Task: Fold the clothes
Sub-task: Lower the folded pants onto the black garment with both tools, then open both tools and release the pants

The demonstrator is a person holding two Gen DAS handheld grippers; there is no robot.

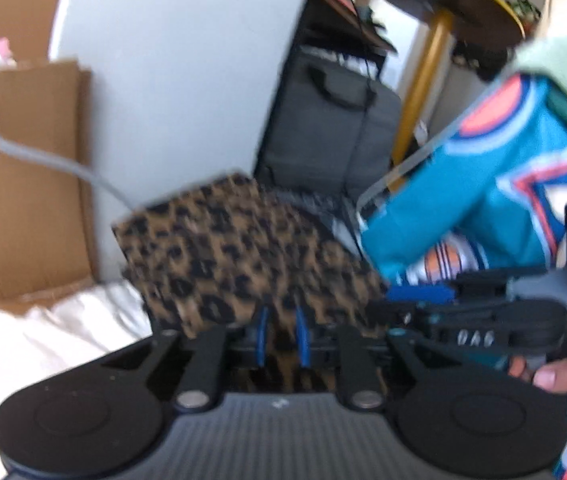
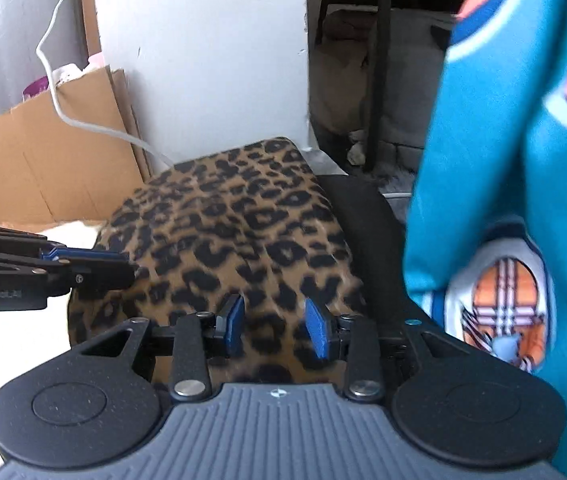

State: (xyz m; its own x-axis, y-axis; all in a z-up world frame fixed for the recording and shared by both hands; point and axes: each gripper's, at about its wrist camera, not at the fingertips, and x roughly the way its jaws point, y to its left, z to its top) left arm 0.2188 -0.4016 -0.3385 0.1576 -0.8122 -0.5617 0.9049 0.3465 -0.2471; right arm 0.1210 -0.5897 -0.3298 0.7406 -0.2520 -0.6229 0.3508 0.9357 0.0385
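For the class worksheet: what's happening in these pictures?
A person is folding clothes with a hand-held gripper in each hand. Both work at the near edge of a leopard-print garment on the white bedding. The right hand-held gripper stands open over it; the left hand-held gripper is narrow, grip unclear. A teal jersey hangs alongside.

- Flattened cardboard box (image 2: 43, 160) leans on the white wall (image 2: 203, 60).
- White cable (image 2: 59, 108) droops across it.
- Dark bag (image 1: 331, 120) beside a gold-legged round table (image 1: 443, 4).
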